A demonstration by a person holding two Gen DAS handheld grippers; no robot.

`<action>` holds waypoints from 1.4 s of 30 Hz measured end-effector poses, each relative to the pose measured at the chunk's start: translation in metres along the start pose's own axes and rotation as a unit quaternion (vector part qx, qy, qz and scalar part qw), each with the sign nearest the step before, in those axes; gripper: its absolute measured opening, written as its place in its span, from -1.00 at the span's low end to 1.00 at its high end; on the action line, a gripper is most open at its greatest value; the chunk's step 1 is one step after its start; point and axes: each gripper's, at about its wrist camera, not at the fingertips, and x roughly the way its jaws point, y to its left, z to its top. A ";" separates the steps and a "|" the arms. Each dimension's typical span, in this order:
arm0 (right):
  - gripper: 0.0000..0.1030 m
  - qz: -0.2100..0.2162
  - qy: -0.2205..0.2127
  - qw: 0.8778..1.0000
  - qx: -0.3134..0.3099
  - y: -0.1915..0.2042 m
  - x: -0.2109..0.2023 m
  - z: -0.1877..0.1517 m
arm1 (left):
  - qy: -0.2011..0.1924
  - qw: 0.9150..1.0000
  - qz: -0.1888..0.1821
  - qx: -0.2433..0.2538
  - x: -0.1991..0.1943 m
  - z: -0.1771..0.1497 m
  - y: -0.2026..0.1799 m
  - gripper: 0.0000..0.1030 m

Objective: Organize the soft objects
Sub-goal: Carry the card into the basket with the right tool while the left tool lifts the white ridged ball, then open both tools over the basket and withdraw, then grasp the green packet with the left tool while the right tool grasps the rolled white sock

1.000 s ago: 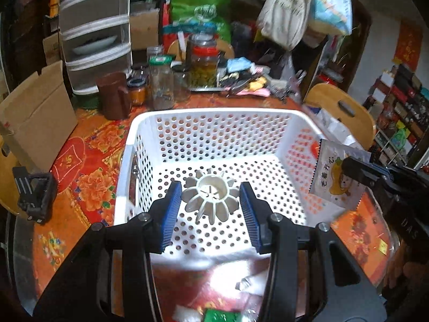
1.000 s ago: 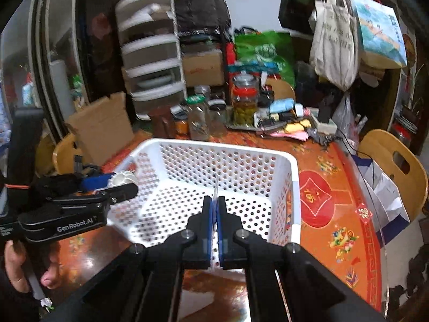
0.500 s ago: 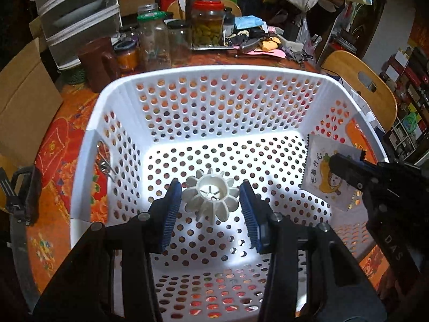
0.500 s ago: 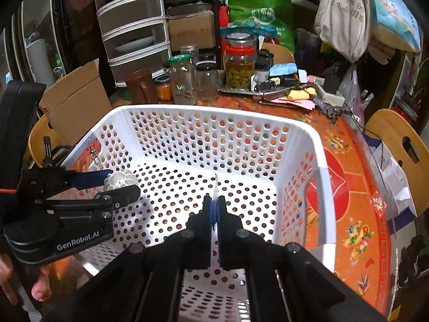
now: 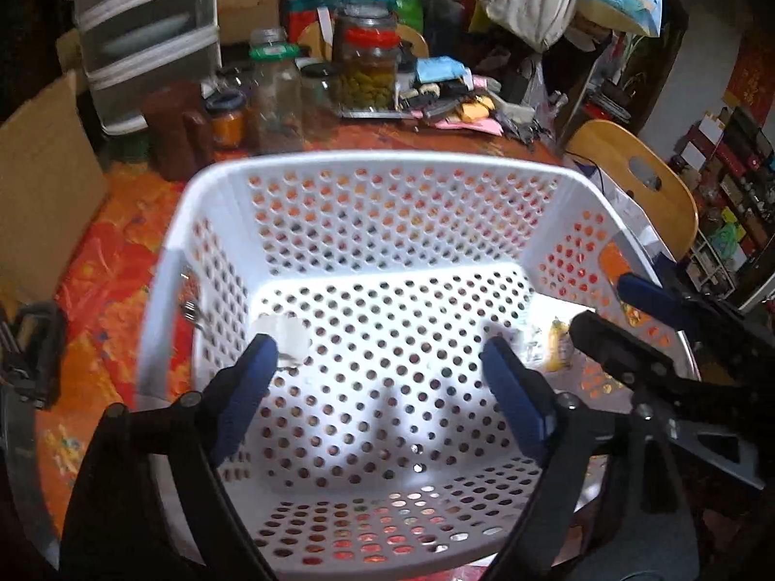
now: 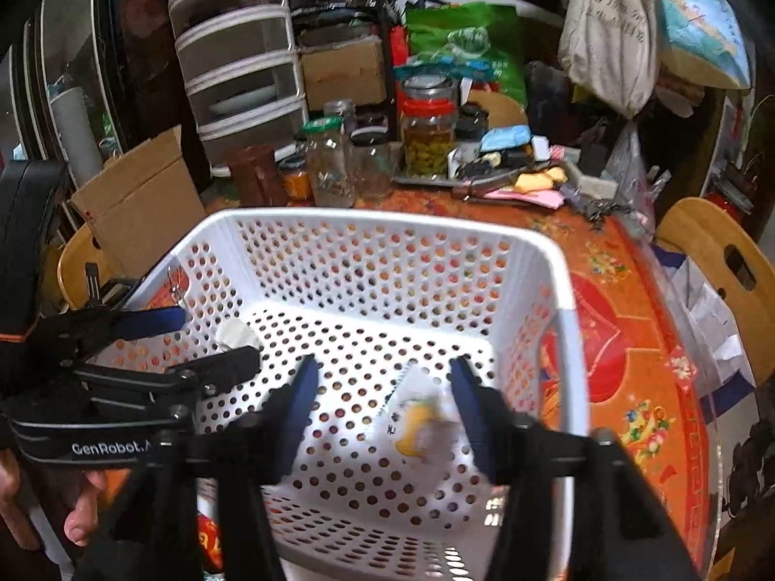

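A white perforated basket (image 5: pixel 387 164) (image 6: pixel 368 220) stands on the red floral table. My left gripper (image 5: pixel 380 351) is open over the basket's inside; a white flower-shaped soft toy (image 5: pixel 283 339) (image 6: pixel 237 334) lies blurred just past its left finger on the basket floor. My right gripper (image 6: pixel 382 375) is open over the basket's right half; a white snack packet with a yellow picture (image 6: pixel 419 423) (image 5: pixel 552 346) lies blurred between its fingers on the floor. Each gripper shows in the other's view, the right one (image 5: pixel 615 310) and the left one (image 6: pixel 193 344).
Glass jars (image 6: pixel 426 145), a brown pitcher (image 6: pixel 254 176) and clutter crowd the table's far side behind the basket. A cardboard box (image 6: pixel 140 203) stands at the left, wooden chairs (image 6: pixel 717 252) at the right. A plastic drawer unit (image 6: pixel 237 58) stands behind.
Both grippers have opened. The white toy has dropped from the left gripper and the snack packet from the right gripper onto the basket floor. Both views pulled back slightly.
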 end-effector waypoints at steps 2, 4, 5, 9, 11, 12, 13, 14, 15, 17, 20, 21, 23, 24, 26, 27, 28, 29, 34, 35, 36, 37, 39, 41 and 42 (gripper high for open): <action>0.40 0.006 -0.011 1.000 0.004 -0.003 -0.009 0.001 | -0.008 1.000 -0.005 -0.004 -0.008 0.001 0.002 0.86; 0.73 0.005 -0.020 1.000 0.004 -0.003 -0.018 0.001 | -0.022 1.000 0.003 -0.003 -0.019 0.001 0.003 0.95; 0.79 0.005 -0.026 1.000 0.002 -0.003 -0.023 0.000 | -0.031 0.999 0.008 0.000 -0.026 0.000 0.003 1.00; 1.00 -0.001 -0.041 0.999 -0.002 -0.001 -0.041 -0.005 | -0.056 0.998 0.015 0.016 -0.052 -0.005 0.002 1.00; 1.00 -0.002 -0.044 0.999 -0.006 0.000 -0.049 -0.010 | -0.067 0.997 0.022 0.026 -0.063 -0.011 -0.001 1.00; 1.00 -0.003 -0.049 0.999 -0.009 0.000 -0.053 -0.012 | -0.071 0.997 0.028 0.030 -0.069 -0.014 -0.001 1.00; 1.00 -0.004 -0.051 0.999 -0.012 0.001 -0.057 -0.015 | -0.075 0.996 0.031 0.033 -0.075 -0.017 -0.002 1.00; 1.00 -0.006 -0.053 0.998 -0.013 0.001 -0.061 -0.018 | -0.078 0.996 0.031 0.034 -0.079 -0.021 -0.002 1.00; 1.00 -0.006 -0.056 0.998 -0.014 0.002 -0.064 -0.021 | -0.080 0.996 0.031 0.033 -0.084 -0.025 -0.002 1.00; 1.00 -0.004 -0.062 0.998 -0.015 0.003 -0.072 -0.026 | -0.085 0.995 0.031 0.034 -0.093 -0.033 -0.002 1.00; 1.00 -0.007 -0.067 0.998 -0.014 0.004 -0.080 -0.032 | -0.089 0.995 0.032 0.040 -0.108 -0.046 -0.005 1.00; 1.00 -0.006 -0.068 0.998 -0.015 0.005 -0.082 -0.035 | -0.092 0.994 0.032 0.044 -0.112 -0.051 -0.007 1.00; 1.00 -0.010 -0.065 0.998 -0.013 0.005 -0.087 -0.041 | -0.097 0.993 0.042 0.051 -0.123 -0.062 -0.010 1.00; 1.00 -0.011 -0.065 0.998 -0.012 0.006 -0.089 -0.044 | -0.101 0.993 0.041 0.053 -0.128 -0.067 -0.012 1.00; 1.00 -0.009 -0.068 0.998 -0.010 0.007 -0.095 -0.051 | -0.108 0.992 0.035 0.055 -0.141 -0.080 -0.013 1.00; 1.00 -0.008 -0.072 0.997 -0.010 0.007 -0.099 -0.055 | -0.110 0.992 0.037 0.053 -0.145 -0.085 -0.013 1.00; 1.00 -0.007 -0.074 0.997 -0.010 0.008 -0.103 -0.059 | -0.114 0.992 0.037 0.049 -0.151 -0.091 -0.012 1.00; 1.00 -0.005 -0.074 0.997 -0.008 0.008 -0.106 -0.063 | -0.117 0.992 0.034 0.046 -0.157 -0.098 -0.011 1.00; 1.00 -0.002 -0.078 0.997 -0.006 0.013 -0.124 -0.093 | -0.120 0.991 0.029 0.040 -0.174 -0.133 -0.005 1.00; 1.00 -0.005 -0.077 0.997 -0.008 0.014 -0.126 -0.101 | -0.119 0.992 0.033 0.039 -0.177 -0.142 -0.004 1.00; 1.00 -0.006 -0.075 0.997 -0.007 0.015 -0.128 -0.108 | -0.118 0.992 0.033 0.039 -0.177 -0.148 -0.003 1.00; 1.00 -0.002 -0.071 0.997 -0.007 0.015 -0.129 -0.117 | -0.119 0.992 0.030 0.041 -0.179 -0.156 -0.002 1.00; 1.00 0.004 -0.065 0.998 0.000 0.014 -0.130 -0.132 | -0.119 0.992 0.029 0.038 -0.181 -0.173 -0.001 1.00; 1.00 0.013 -0.055 0.998 0.011 0.012 -0.128 -0.150 | -0.119 0.992 0.028 0.034 -0.181 -0.191 0.001 1.00; 1.00 0.017 -0.054 0.998 0.017 0.009 -0.128 -0.157 | -0.119 0.992 0.027 0.032 -0.180 -0.200 0.001 1.00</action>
